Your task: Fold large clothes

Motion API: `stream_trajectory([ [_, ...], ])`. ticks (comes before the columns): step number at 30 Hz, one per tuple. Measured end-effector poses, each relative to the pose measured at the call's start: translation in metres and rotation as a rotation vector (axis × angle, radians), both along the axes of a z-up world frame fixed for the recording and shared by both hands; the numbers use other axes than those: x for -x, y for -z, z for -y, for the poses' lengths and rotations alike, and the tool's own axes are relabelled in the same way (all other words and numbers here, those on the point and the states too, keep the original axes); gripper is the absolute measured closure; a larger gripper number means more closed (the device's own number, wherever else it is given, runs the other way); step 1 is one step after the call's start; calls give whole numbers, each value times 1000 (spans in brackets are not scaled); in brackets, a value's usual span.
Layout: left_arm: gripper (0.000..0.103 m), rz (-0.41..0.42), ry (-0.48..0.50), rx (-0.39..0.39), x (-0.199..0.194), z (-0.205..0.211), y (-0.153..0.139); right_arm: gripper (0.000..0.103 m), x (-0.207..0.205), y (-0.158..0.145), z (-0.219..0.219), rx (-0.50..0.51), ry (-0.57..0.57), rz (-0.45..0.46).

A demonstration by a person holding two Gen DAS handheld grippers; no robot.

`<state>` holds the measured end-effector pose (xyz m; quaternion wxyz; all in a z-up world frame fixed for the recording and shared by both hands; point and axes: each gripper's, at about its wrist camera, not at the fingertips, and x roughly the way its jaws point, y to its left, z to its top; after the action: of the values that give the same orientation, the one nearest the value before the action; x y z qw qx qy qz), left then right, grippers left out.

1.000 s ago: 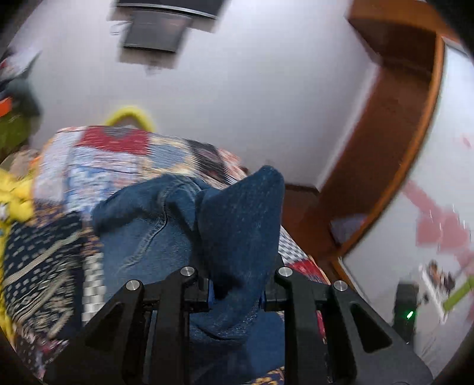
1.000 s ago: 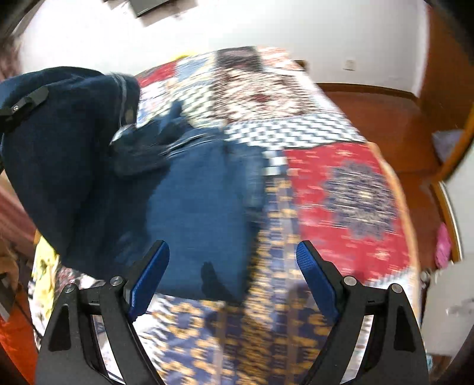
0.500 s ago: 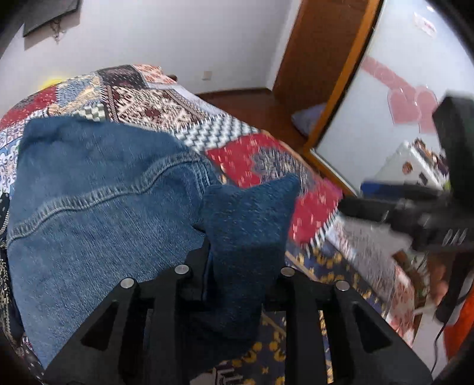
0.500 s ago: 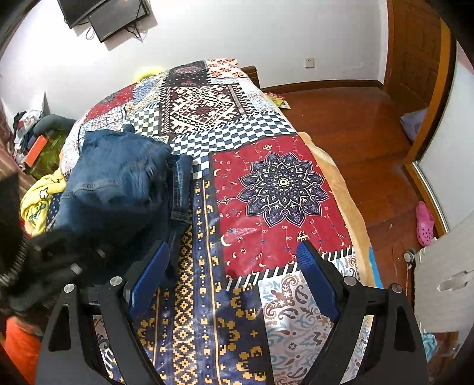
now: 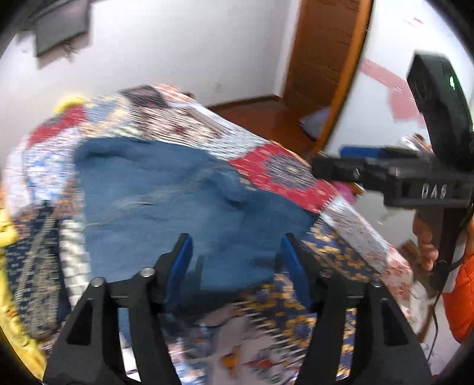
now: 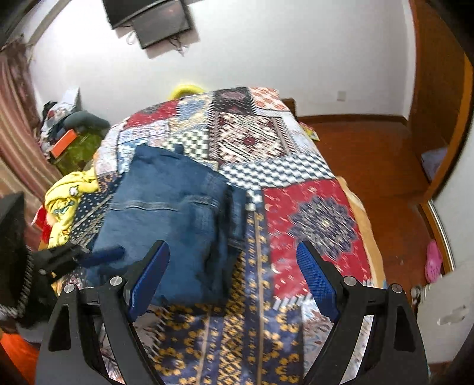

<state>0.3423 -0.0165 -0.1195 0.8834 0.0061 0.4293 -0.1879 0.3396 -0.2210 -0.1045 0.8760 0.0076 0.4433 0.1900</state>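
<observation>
A pair of blue jeans lies folded in a compact stack on the patchwork bedspread; it also shows, blurred, in the left wrist view. My left gripper is open and empty just above the near edge of the jeans. My right gripper is open and empty, held above the bed in front of the jeans' near right corner. The right gripper also shows at the right of the left wrist view, and the left gripper at the left edge of the right wrist view.
A yellow printed cloth lies at the bed's left side. Clutter and a green box stand by the left wall. A wall screen hangs above the bed's head. A wooden floor and a door frame lie to the right.
My left gripper has opened and let go of the jeans, which now lie folded on the bed. Both grippers have drawn back a little.
</observation>
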Motion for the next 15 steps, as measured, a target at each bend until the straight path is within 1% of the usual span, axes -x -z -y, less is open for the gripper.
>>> stream_trajectory([
  [1,23,23,-46,-34,1,-11,-4,17,-1,1,-7,2,-13,1],
  [3,13,59,-123,-100,1,-30,-6,17,-4,8,-19,8,-40,-3],
  [5,12,62,-192,-166,-3,-45,0,17,-7,21,-30,37,-54,-20],
  [6,12,44,-218,-188,-5,-53,7,17,-9,27,-33,48,-58,-30],
  [10,12,-50,-276,-216,-13,-74,38,17,-19,62,-32,111,-33,-106],
  [12,11,-88,-287,-221,-11,-78,53,17,-22,73,-25,125,-20,-129],
  [15,11,-90,-288,-173,1,-83,68,17,-19,87,-10,95,-7,-170],
])
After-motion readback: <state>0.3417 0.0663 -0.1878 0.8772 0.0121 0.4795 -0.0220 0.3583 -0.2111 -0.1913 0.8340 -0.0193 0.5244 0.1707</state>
